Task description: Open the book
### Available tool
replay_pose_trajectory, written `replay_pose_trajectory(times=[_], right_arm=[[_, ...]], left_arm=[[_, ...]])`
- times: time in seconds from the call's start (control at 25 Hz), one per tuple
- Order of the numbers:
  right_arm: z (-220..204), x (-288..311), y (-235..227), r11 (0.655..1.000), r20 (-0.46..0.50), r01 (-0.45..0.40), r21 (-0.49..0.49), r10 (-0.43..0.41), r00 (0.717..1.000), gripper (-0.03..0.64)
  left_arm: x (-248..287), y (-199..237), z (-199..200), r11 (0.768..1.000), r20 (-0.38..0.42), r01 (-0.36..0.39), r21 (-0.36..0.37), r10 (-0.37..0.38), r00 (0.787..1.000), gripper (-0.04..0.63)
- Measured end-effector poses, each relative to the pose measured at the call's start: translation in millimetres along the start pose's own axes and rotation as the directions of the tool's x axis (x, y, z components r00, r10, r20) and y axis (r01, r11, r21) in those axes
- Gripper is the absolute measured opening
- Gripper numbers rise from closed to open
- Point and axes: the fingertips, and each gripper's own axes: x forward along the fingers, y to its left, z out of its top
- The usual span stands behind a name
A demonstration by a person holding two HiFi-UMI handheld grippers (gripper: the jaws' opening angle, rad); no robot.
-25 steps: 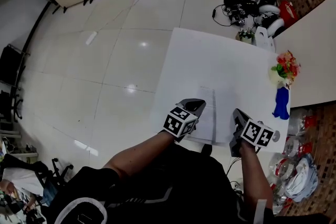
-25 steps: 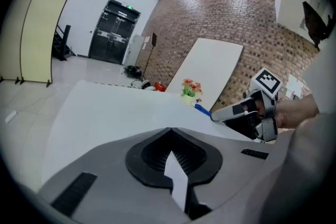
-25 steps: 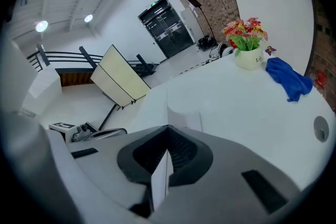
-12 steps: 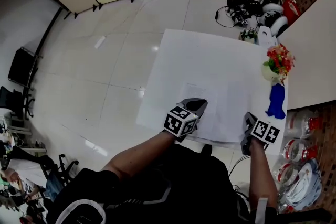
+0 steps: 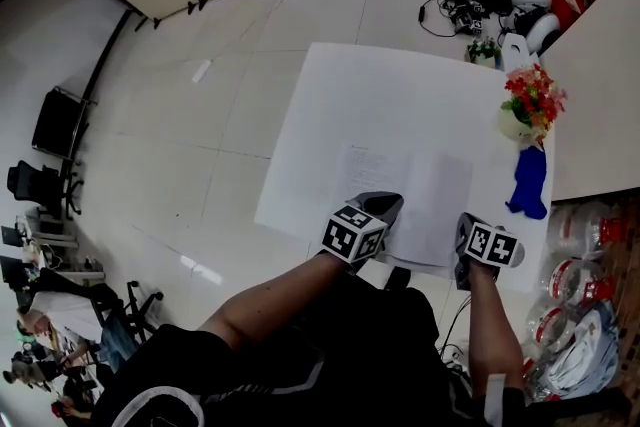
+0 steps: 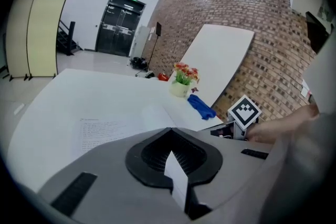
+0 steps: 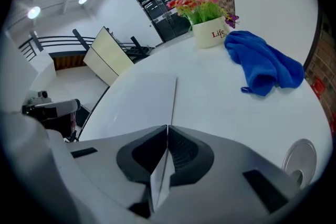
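Observation:
The book [image 5: 415, 200] lies open and flat on the white table [image 5: 380, 105], near its front edge. Its left page [image 6: 105, 131] carries faint lines of print. My left gripper [image 5: 385, 207] is shut over the book's near left corner, and I see nothing between its jaws [image 6: 170, 134]. My right gripper [image 5: 463, 237] is at the book's near right corner. The thin edge of the right page [image 7: 173, 97] runs straight into its closed tips [image 7: 167, 127], so it appears shut on that page.
A pot of red and yellow flowers [image 5: 528, 107] and a crumpled blue cloth [image 5: 528, 183] sit on the table's right side, beyond the right gripper. A round grey disc [image 7: 298, 157] is set in the table near it. Cables and gear [image 5: 490, 0] lie on the floor behind.
The book has gone from a narrow strip to two flat pages. My right gripper swung out to the right and down towards the table's front corner. The left gripper stayed at the near left corner.

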Motion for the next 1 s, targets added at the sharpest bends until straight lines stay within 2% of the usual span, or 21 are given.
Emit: replay_pose_trajectory(times=[0.16,0.48,0.68,0.84,1.0], right_arm=[[-1.7,0.9,0.5,0.993,-0.002,0.071,-0.090,-0.071,0.997,0.000],[5.9,-19.4,18.8,0.992,0.080,0.120,-0.049,-0.116,0.990,0.002],[11.6,-30.8,31.6,0.993,0.121,0.114,-0.012,-0.112,0.986,0.002],[23.1,-44.3,55.1,0.997,0.161,0.072,-0.019,-0.068,0.985,0.002],[53.0,-65.9,98.0,0.997,0.234,-0.064,-0.045,0.072,0.969,0.002]], left_arm=[[-4.2,-2.9,0.3,1.000,-0.007,0.015,0.019,-0.015,1.000,-0.002],[-6.0,18.4,-18.0,0.999,-0.038,0.044,0.018,-0.044,0.998,-0.002],[-10.5,24.3,-18.1,0.997,-0.027,0.080,-0.009,-0.080,0.996,-0.002],[-9.9,11.4,-15.3,0.989,-0.022,0.148,0.012,-0.147,0.989,-0.002],[-1.6,-6.7,-17.8,0.978,-0.037,0.207,0.039,-0.206,0.978,-0.002]])
